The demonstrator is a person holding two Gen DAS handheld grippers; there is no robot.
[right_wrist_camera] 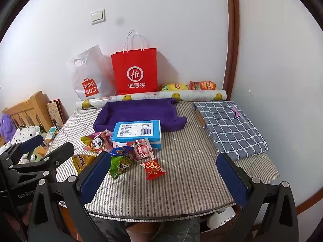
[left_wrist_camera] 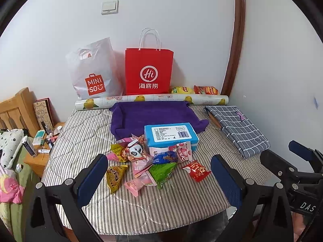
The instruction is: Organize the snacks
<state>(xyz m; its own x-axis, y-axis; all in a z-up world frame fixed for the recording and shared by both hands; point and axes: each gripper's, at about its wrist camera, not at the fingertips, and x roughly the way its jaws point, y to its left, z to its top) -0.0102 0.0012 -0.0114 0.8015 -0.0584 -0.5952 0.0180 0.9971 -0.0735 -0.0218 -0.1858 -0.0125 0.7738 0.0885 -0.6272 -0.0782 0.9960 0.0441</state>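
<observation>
A pile of small snack packets [left_wrist_camera: 145, 161] lies on the striped table [left_wrist_camera: 181, 197], also in the right wrist view [right_wrist_camera: 121, 153]. A red packet [left_wrist_camera: 196, 170] [right_wrist_camera: 153, 169] lies apart at the right. A blue box [left_wrist_camera: 171, 135] [right_wrist_camera: 137, 133] sits behind the pile, in front of a purple cloth tray [left_wrist_camera: 149, 117] [right_wrist_camera: 137, 113]. My left gripper [left_wrist_camera: 159, 175] is open and empty, held back from the pile. My right gripper [right_wrist_camera: 163, 173] is open and empty, also in the left wrist view [left_wrist_camera: 282, 157].
A red paper bag [left_wrist_camera: 149, 70] and a white Miniso bag [left_wrist_camera: 93, 72] stand at the wall. A rolled sheet [left_wrist_camera: 151, 99] lies before them, chip bags [left_wrist_camera: 193, 90] behind it. A folded checked cloth [left_wrist_camera: 238, 127] lies at the right. A cluttered nightstand [left_wrist_camera: 44, 141] stands left.
</observation>
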